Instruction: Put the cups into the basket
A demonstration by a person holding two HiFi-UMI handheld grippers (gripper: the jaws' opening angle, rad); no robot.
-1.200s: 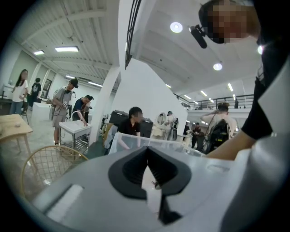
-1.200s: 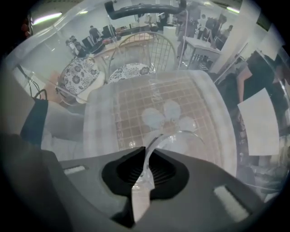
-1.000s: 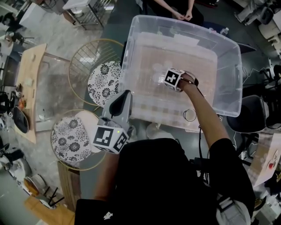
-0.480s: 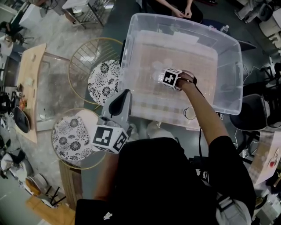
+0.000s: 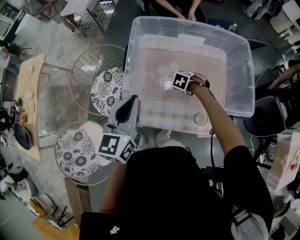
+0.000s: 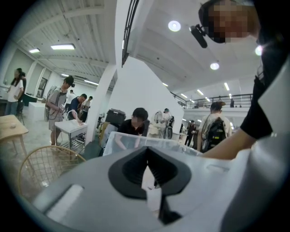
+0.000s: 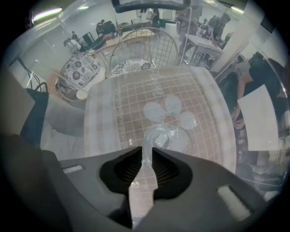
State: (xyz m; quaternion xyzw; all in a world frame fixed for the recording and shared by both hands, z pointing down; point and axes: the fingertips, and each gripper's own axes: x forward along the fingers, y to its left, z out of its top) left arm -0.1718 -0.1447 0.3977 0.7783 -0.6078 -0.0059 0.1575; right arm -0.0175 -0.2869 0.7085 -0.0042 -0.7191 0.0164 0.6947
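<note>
The basket is a large clear plastic bin (image 5: pixel 140 29) on the table. My right gripper (image 5: pixel 172 80) reaches down into it. In the right gripper view a clear plastic cup (image 7: pixel 168 136) stands on the bin's floor, and one side of its wall runs up between my right gripper's (image 7: pixel 148 156) jaws. Those jaws are opening and stand a little apart from that wall. A second clear cup (image 5: pixel 201 118) stands at the bin's near wall. My left gripper (image 5: pixel 132 101) hangs in front of the bin, near my body. Its jaws are shut with nothing between them (image 6: pixel 147 161).
Two wire-framed stools with patterned cushions (image 5: pixel 108 86) (image 5: pixel 75 152) stand left of the bin. A wooden table (image 5: pixel 30 93) is further left and a black chair (image 5: pixel 267 117) is at the right. A seated person's hands (image 5: pixel 183 14) rest beyond the bin's far rim.
My right gripper has stayed at nearly the same spot low in the bin. The left gripper has not moved. The head view has drifted slightly.
</note>
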